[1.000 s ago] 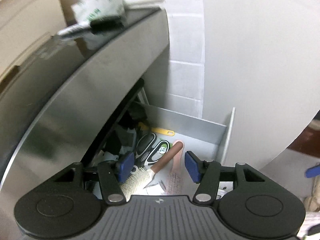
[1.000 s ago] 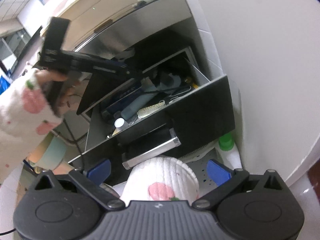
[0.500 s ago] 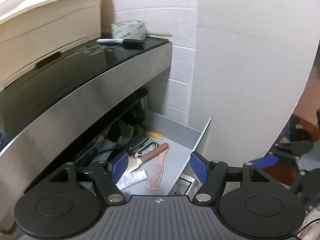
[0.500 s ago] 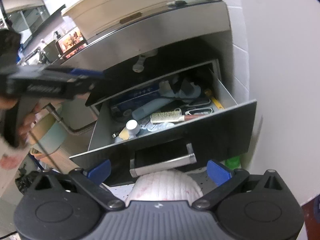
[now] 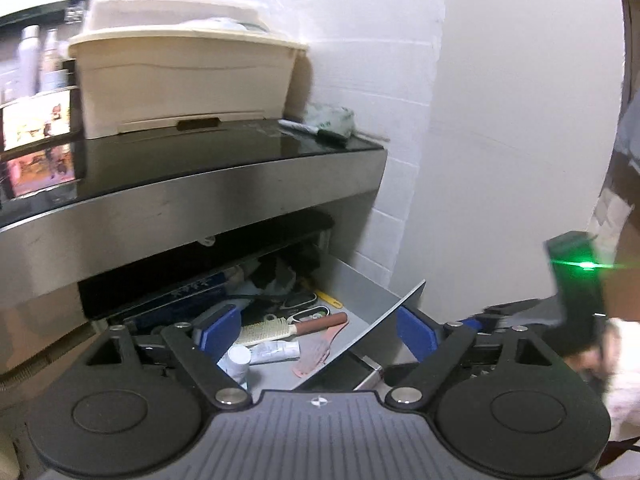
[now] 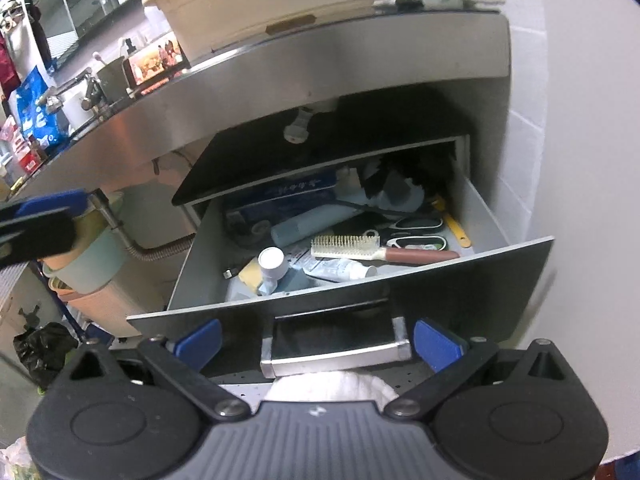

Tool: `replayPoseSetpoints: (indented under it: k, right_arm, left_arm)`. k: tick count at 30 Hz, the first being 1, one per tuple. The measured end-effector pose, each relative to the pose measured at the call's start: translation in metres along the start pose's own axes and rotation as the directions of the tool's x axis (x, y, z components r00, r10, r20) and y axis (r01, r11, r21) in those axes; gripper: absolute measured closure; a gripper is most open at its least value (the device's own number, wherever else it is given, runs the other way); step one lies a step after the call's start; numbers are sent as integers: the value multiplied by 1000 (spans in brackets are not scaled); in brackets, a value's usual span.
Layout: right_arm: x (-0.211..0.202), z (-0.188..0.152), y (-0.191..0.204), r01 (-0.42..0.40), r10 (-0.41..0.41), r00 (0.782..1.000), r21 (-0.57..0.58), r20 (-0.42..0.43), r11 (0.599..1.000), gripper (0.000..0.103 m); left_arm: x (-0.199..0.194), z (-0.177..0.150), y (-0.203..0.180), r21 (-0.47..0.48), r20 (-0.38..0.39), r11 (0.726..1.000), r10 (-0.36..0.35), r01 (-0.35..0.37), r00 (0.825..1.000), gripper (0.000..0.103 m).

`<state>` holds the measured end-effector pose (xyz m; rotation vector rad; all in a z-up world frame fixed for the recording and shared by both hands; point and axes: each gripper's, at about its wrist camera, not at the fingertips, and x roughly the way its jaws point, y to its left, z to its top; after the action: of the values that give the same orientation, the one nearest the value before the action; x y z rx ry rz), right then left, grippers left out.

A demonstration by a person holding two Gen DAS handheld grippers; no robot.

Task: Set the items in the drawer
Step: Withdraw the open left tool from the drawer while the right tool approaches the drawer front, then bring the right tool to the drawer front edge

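Drawer (image 6: 516,264) hangs pulled out under the steel counter (image 5: 192,196), its handle (image 6: 336,354) just ahead of the right gripper (image 6: 316,344), the nearer of the two. Both the right and the left gripper (image 5: 318,330) stand spread wide and hold nothing. Inside, the hairbrush (image 6: 376,250) lies with its long axis across the drawer, beside a tube (image 6: 340,269) and a small bottle (image 6: 272,262).

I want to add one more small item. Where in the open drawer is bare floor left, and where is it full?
In the drawer, bare grey floor shows along the left wall, left of the white-capped bottle, and in the right front corner past the hairbrush handle. The back, around the blue box and dark clutter, is crowded.
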<state>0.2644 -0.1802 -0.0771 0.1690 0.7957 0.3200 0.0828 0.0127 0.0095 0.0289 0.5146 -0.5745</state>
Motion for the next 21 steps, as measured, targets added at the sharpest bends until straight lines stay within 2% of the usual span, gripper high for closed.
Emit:
replayPoseSetpoints:
  k: [9,15,21]
  right_arm:
    - [29,5,11,20,-21,999,-42,-24,999,0]
    - [38,5,24,74,-76,997,-140,-8,987,0]
    - [53,5,19,125,-128,992,-165,-9,978,0]
  left_arm:
    - [-28,-30,3,-82,9,996,30,-29,1000,8]
    - [-42,-44,8,-113,33,991,78,-74,996,8]
    - [-48,-53,13,-153,28,985,89,-84,996,7]
